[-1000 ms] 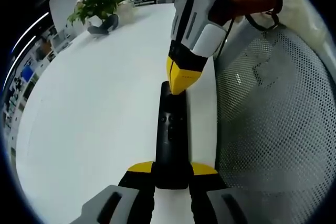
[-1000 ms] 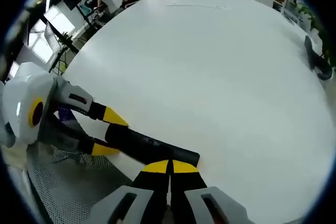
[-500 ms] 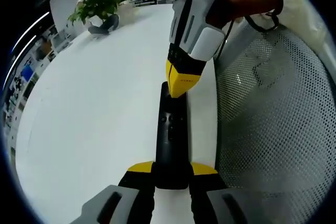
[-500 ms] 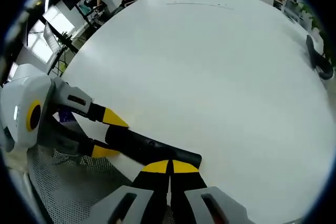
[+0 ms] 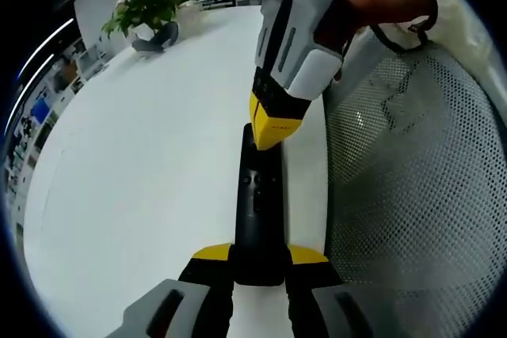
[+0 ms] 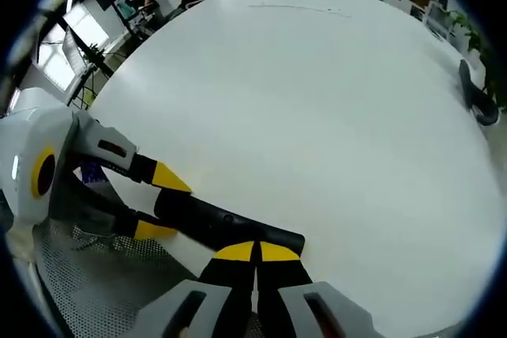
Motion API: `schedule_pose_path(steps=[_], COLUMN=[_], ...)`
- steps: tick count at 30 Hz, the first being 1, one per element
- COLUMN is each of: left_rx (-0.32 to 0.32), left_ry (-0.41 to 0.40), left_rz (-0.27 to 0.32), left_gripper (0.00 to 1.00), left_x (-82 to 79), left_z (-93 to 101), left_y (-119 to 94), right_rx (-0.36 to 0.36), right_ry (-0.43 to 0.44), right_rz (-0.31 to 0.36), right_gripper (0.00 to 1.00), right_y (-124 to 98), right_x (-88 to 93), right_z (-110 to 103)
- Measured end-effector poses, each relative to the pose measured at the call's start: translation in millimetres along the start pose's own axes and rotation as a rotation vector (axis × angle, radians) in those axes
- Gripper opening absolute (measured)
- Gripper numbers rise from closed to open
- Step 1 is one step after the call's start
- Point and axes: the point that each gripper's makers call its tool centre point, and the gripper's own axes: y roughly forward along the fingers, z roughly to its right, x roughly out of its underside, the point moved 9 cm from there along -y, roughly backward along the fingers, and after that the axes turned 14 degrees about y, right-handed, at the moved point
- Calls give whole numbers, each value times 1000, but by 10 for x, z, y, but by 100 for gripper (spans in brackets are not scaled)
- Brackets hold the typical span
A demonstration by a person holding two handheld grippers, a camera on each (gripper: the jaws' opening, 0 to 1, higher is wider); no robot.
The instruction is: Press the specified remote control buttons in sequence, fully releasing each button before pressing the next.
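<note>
**White table, remote pinned for a press**

Left gripper (image 5: 260, 257) clamps the remote's (image 5: 258, 203) near end, apparently to keep it steady at the table (image 5: 142, 164) edge. Right gripper (image 5: 273, 128), tips together as one blunt point, bears on its far end, seemingly pressing a button.
</note>
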Motion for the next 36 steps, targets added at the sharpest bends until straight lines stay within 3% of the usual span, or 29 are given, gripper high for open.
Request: schedule_pose_path(steps=[13,23,28,36], left_rx=[-2,0,-1,-2], left_ry=[-3,1,0,-1], left_rz=[-6,-13,-13,-11], left_gripper=[24,24,24,24], left_x=[-6,-12,-10,-9], left_z=[0,0,0,0], left_y=[1,2,2,2], right_rx=[-12,-24,-30,-50], right_ry=[43,34,34,36], right_rz=[-8,-41,-9,-42], right_gripper=[0,0,0,0], right_y=[-11,-15,-69,9], right_x=[-16,-45,-126,-150], right_z=[27,31,46,10])
